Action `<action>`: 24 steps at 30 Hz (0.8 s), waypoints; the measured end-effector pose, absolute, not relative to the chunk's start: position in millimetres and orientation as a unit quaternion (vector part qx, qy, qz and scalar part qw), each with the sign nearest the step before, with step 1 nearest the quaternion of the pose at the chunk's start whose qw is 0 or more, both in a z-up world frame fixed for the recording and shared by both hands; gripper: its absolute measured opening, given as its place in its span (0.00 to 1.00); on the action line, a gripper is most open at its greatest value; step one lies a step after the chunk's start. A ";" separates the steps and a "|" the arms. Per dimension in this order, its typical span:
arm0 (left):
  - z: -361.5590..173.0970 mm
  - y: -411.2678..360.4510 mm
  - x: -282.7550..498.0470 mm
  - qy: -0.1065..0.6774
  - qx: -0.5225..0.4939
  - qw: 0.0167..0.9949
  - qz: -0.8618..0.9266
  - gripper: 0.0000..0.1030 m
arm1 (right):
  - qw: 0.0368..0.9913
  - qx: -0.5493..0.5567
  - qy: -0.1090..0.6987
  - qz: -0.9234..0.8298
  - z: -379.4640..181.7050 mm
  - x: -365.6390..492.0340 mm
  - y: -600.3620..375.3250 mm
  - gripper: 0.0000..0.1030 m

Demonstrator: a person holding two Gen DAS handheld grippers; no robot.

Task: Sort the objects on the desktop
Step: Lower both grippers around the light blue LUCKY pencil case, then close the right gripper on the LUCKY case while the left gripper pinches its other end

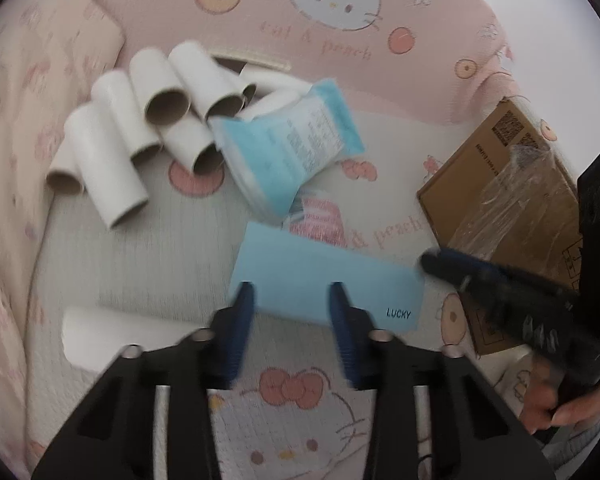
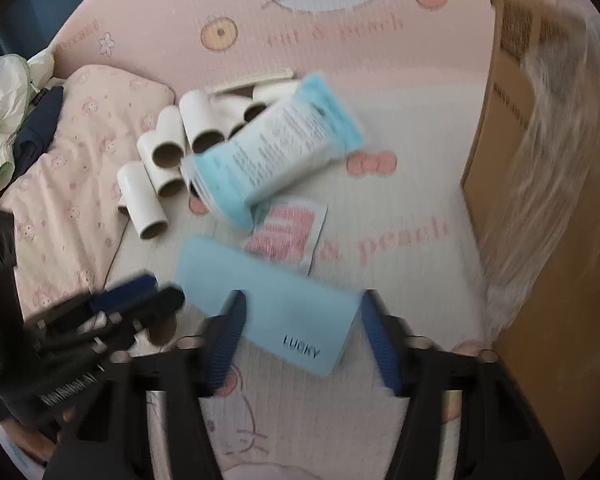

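A light blue flat case marked LUCKY (image 1: 324,280) (image 2: 272,300) lies on the Hello Kitty bedspread. My left gripper (image 1: 292,300) is open, its blue-padded fingers just short of the case's near edge. My right gripper (image 2: 302,312) is open, its fingers either side of the case's near end. Behind the case lie a pink and white sachet (image 2: 288,236) (image 1: 320,216), a blue and white wipes pack (image 1: 288,148) (image 2: 268,152) and a heap of several white cardboard tubes (image 1: 140,128) (image 2: 168,156). The right gripper also shows at the right of the left wrist view (image 1: 500,280), the left gripper at the left of the right wrist view (image 2: 140,300).
A brown cardboard box (image 1: 512,200) (image 2: 540,200) with clear tape stands at the right. A pink pillow (image 1: 28,120) (image 2: 80,160) lies at the left. One loose white tube (image 1: 108,332) lies near my left fingers. A dark umbrella and pale jacket (image 2: 16,120) sit far left.
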State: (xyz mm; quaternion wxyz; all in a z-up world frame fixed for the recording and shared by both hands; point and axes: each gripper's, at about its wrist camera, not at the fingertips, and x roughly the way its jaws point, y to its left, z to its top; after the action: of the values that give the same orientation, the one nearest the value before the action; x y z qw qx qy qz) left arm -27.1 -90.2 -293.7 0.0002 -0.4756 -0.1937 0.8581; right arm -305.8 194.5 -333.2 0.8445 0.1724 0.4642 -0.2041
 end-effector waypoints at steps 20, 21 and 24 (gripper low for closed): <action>-325.9 -93.4 -43.8 -0.201 -0.501 0.018 0.841 0.23 | 0.824 0.160 0.505 -0.203 -361.4 -290.6 177.5 0.06; -325.0 -93.2 -45.9 -0.201 -0.499 0.021 0.843 0.23 | 0.823 0.166 0.504 -0.204 -361.6 -292.4 175.7 0.06; -319.6 -91.6 -55.1 -0.215 -0.480 0.045 0.849 0.23 | 0.815 0.187 0.508 -0.205 -364.7 -299.9 171.3 0.06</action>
State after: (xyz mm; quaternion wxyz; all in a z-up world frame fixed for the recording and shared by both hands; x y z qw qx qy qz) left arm -55.1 -91.6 -319.6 0.0446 -0.4799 -0.2152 0.8494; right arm -299.9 171.3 -364.7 0.8154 0.1869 0.5082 -0.2050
